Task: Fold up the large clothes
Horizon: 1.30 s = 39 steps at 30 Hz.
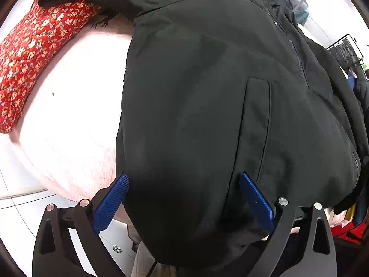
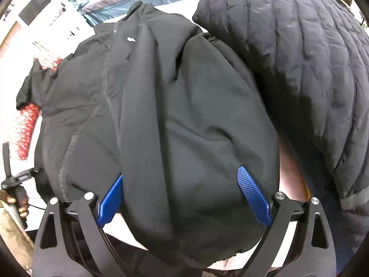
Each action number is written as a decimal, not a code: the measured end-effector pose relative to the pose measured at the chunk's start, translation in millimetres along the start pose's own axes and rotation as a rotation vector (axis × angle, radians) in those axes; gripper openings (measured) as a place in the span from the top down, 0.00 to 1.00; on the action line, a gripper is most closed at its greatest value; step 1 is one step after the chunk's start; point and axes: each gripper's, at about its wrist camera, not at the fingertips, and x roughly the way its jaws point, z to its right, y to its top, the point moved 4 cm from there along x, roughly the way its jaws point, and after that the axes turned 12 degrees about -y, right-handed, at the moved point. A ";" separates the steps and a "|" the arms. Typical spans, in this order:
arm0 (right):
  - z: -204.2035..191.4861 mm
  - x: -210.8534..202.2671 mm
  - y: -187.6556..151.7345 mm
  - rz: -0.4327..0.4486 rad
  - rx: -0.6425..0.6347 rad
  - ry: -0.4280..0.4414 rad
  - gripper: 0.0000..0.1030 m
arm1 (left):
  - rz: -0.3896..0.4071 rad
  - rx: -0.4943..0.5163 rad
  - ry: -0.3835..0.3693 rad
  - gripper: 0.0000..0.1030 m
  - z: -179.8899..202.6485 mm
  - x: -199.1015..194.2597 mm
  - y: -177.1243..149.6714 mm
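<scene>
The black jacket (image 1: 207,115) lies spread over a pale pink bed (image 1: 69,127), its hem hanging off the near edge. Left claw (image 1: 184,198) and right claw (image 2: 182,196) both gape wide astride that hem, gripping nothing, probably poised to pinch it for a fold. A quilted coat (image 2: 311,69) crowds the jacket's right side; the hem's underside is hidden.

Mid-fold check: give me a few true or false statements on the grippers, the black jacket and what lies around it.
1. The left gripper is open over the black jacket. True.
2. The right gripper is shut on a sleeve. False: its jaws stand wide apart.
3. A red floral cloth lies left of the jacket. True.
4. The quilted dark coat lies under the jacket. False: it lies beside it, overlapping its right edge.
</scene>
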 end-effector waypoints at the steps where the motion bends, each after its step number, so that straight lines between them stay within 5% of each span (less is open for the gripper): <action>1: 0.5 -1.2 -2.1 0.000 -0.005 -0.002 0.11 | -0.001 0.003 -0.002 0.08 -0.5 -1.0 -1.0; 7: -8.0 -7.7 -13.1 -0.034 -0.067 0.058 0.11 | -0.028 -0.057 -0.039 0.08 -25.2 -8.4 -21.5; 10: -21.6 -3.9 -25.0 -0.068 -0.171 0.003 0.18 | -0.064 -0.091 -0.060 0.09 -32.9 -0.3 -28.3; 12: -30.3 1.8 -33.2 -0.101 -0.234 -0.036 0.83 | -0.074 -0.099 -0.077 0.17 -28.2 4.3 -28.1; 15: -34.3 -10.2 -21.0 -0.087 -0.195 -0.020 0.94 | -0.094 -0.045 -0.039 0.38 -13.6 8.1 -22.9; 16: -37.0 -23.5 -8.7 -0.051 -0.176 0.015 0.94 | -0.095 -0.026 -0.033 0.49 -9.8 7.1 -21.0; 21: -24.3 -116.5 64.5 0.186 -0.055 0.182 0.95 | -0.076 0.044 -0.021 0.72 -0.9 -7.5 -7.3; 24: 13.1 -176.5 117.6 0.345 0.039 0.203 0.95 | -0.067 0.030 -0.019 0.73 -4.9 -13.0 0.2; 27: 75.4 -203.2 163.0 0.420 0.162 0.133 0.96 | -0.045 0.014 -0.018 0.74 -7.9 -18.4 8.8; 30: 153.9 -195.6 193.3 0.408 0.321 0.026 0.96 | -0.040 0.004 -0.015 0.74 -7.8 -17.7 14.6; 33: 228.9 -144.1 208.6 0.266 0.543 0.013 0.95 | -0.037 -0.028 -0.024 0.74 -17.7 -23.7 14.2; 35: 254.3 -103.8 203.0 0.163 0.677 0.091 0.91 | -0.035 -0.069 -0.042 0.71 -18.3 -18.8 15.0; 38: 276.3 -70.0 177.3 0.101 0.867 0.243 0.89 | -0.008 -0.140 -0.058 0.39 -31.7 -25.6 12.9; 39: 283.3 -64.9 166.9 0.132 0.953 0.344 0.79 | 0.015 -0.158 -0.049 0.31 -33.7 -29.2 14.3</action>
